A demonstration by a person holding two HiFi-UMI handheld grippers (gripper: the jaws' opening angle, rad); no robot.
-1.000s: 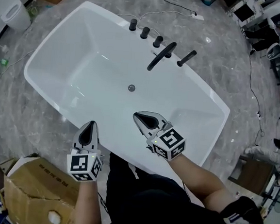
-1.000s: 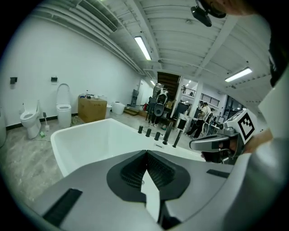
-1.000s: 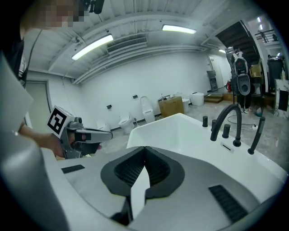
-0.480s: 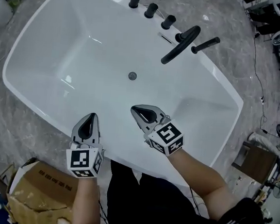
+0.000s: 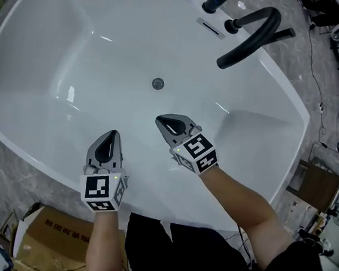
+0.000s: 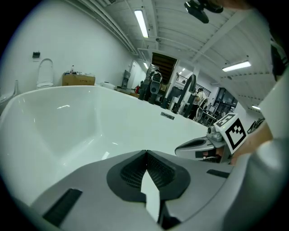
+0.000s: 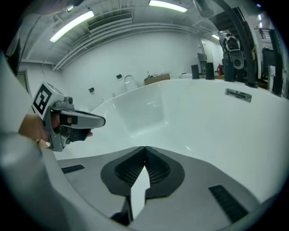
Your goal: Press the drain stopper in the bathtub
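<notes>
A small round metal drain stopper [image 5: 157,83] sits in the floor of the white bathtub [image 5: 53,51]. My right gripper [image 5: 160,123] hovers inside the tub, a short way in front of the stopper and apart from it, jaws shut on nothing. My left gripper [image 5: 113,134] hangs over the tub's near wall, to the left of the right one, shut and empty too. In the left gripper view my left gripper [image 6: 145,152] faces the tub's far wall, with the right gripper at its right. The right gripper [image 7: 145,148] sees the left one at its left. The stopper is hidden in both gripper views.
A black curved spout [image 5: 249,34] and black knobs [image 5: 215,0] stand on the tub's far rim. A rectangular overflow plate [image 5: 209,27] sits below them. A cardboard box [image 5: 48,239] lies on the floor by my left arm. Grey marble floor [image 5: 2,164] surrounds the tub.
The head view has moved closer over the tub. Both grippers have moved forward over the tub, the right one nearer the stopper. Both have stayed shut.
</notes>
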